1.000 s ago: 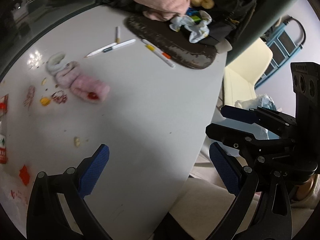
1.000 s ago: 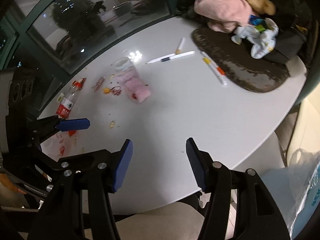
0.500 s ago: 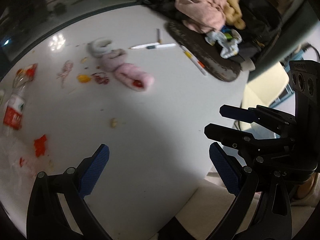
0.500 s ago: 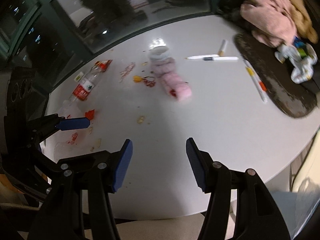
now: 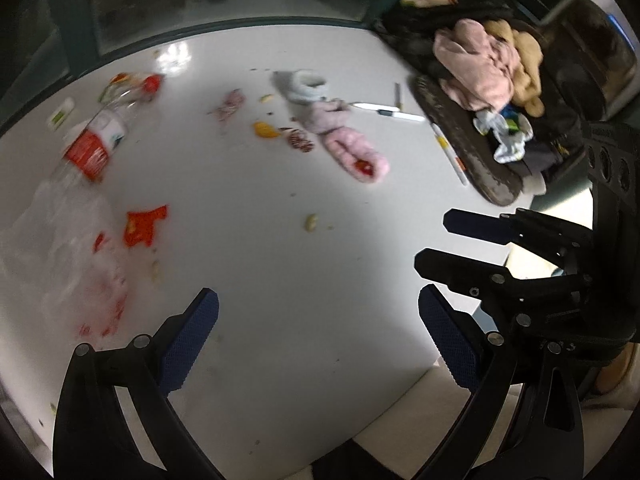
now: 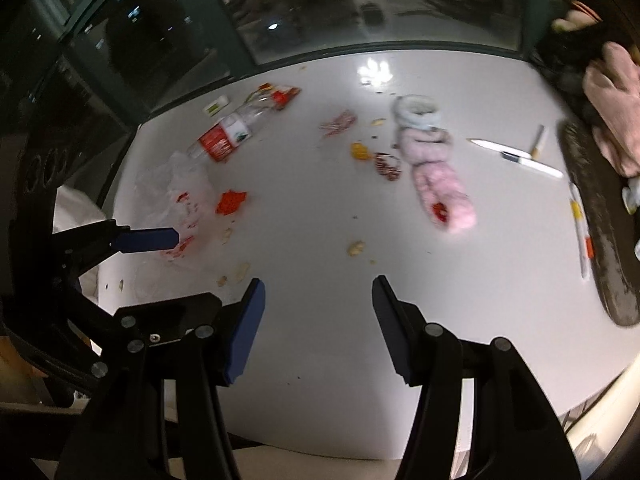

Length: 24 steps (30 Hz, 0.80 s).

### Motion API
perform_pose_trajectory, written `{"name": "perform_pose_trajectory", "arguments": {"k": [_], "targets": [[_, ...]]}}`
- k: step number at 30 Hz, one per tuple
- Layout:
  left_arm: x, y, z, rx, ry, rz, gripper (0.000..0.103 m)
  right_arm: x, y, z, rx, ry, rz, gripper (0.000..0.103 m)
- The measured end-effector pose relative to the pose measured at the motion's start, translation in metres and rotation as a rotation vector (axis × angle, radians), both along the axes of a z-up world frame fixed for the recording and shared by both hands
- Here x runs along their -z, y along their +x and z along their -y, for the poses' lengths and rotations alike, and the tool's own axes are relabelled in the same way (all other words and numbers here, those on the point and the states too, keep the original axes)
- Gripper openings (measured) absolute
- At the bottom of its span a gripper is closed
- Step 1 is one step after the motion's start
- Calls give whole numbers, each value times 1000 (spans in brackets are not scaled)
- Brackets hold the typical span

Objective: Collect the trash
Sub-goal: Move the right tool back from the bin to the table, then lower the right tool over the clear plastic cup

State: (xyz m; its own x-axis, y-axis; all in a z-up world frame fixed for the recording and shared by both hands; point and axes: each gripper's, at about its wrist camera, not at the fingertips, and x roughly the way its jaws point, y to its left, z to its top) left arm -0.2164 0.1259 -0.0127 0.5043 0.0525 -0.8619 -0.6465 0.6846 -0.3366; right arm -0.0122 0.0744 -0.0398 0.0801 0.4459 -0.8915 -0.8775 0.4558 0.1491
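**A:** Item one, the surface. What have you got in front of you?

**B:** A white round table (image 6: pixel 320 208), glossy, with a lamp glare near its far edge. Dark window glass (image 6: pixel 360 8) runs behind it and reflects the room. At your right, a dark mat (image 5: pixel 472 148) carries a heap of pink and tan cloth (image 5: pixel 488 68).

**A:** Item two, the trash.

**B:** All on the left half of the table. A clear plastic bottle (image 6: pixel 228 136) lies on its side; its label is red and white, the print too blurred to read. Just beside it: a crumpled clear bag (image 6: pixel 180 196) with red marks, an orange-red scrap (image 6: pixel 230 202), a small white-and-green packet (image 6: pixel 216 106), a striped wrapper (image 6: pixel 338 122) and crumbs. No brand is legible anywhere.

**A:** Other items?

**B:** A pink fluffy slipper-sock (image 6: pixel 436 176) mid-table; pens (image 6: pixel 516 156) and a marker (image 6: pixel 580 228) towards the mat.

**A:** Item three, your fingers.

**B:** Your left gripper (image 5: pixel 318 326) stands wide apart, nothing between the blue pads. Your right gripper (image 6: pixel 318 320) is parted about halfway, also empty. Both hang above bare tabletop, apart from the trash.
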Motion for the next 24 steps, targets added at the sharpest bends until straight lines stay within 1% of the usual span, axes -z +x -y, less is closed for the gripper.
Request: {"name": "perform_pose_trajectory", "arguments": {"k": [4,7,12,18,24], "targets": [[2,-25,-3,-58,0,-7,97,5,-13,-24,-76,-19,-5,54],[7,-45,-5,-112,-15,-14,97,10,-27,-40,-133,-30,-15,54],[12,-75,-4,-196,-29,-38,97,20,-45,-59,-214,-45,-39,54],[14,-109,-3,-282,-21,-57,97,29,-68,-84,-319,-59,-57,54],[21,-138,-1,-359,-48,-69,97,37,-87,-103,-411,-84,-78,54]]}}
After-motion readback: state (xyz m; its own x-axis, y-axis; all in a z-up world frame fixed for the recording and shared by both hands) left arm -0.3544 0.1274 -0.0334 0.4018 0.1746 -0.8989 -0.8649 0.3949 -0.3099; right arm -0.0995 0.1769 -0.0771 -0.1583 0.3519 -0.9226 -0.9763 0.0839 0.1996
